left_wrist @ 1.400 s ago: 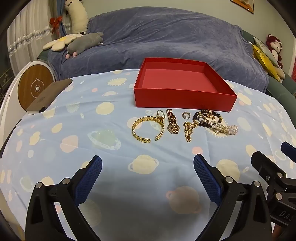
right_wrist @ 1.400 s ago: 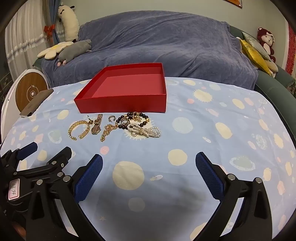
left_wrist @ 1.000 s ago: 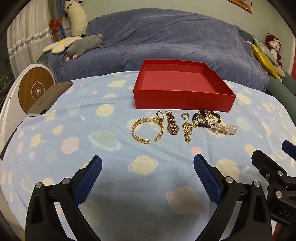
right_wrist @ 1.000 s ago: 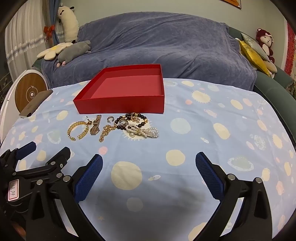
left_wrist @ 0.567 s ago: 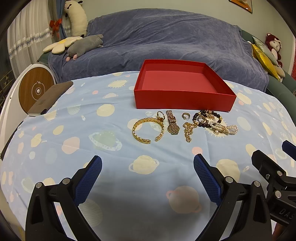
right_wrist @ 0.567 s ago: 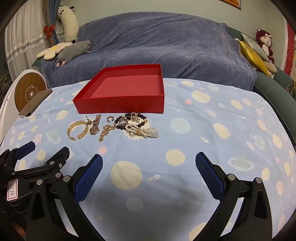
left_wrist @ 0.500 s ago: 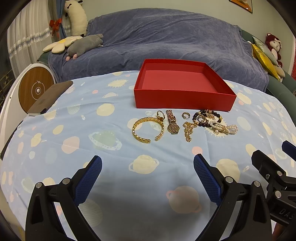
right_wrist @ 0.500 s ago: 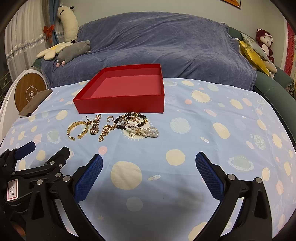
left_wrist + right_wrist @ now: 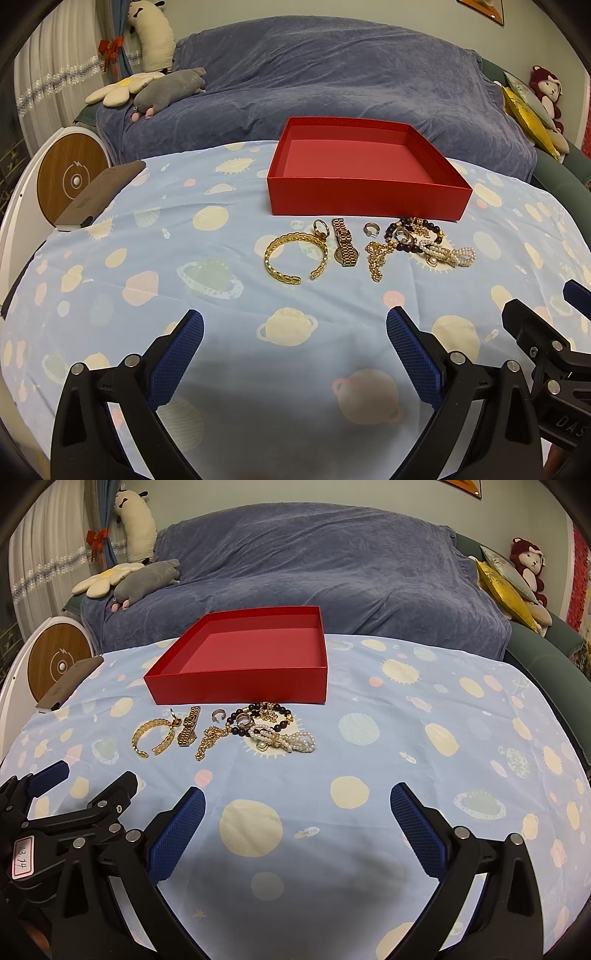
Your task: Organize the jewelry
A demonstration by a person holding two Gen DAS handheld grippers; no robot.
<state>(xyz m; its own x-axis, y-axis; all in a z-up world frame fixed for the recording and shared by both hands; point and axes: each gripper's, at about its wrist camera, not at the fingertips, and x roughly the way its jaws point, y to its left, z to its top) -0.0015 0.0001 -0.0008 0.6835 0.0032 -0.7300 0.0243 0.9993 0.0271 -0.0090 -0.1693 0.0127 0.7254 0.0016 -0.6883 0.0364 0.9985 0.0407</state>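
Both tongs are wide apart and hold nothing. The left tongs (image 9: 294, 339) and the right tongs (image 9: 297, 816) hang low over the near part of the table (image 9: 155, 258), side by side, and they are in almost the same place as a second ago; only a very small drift of the view can be seen. So nothing has really changed, and I think the work has not started yet.

Further out, all the jewelry lies in a row on the cloth, well apart from the tongs: a gold bangle (image 9: 295, 256), a gold watch (image 9: 344, 246), a small ring (image 9: 370, 229), a gold chain (image 9: 377, 258) and a tangled heap of beads and pearls (image 9: 432, 243). Just behind the row stands the red box (image 9: 365, 201), which is empty. Probably the first pick is still to be chosen.
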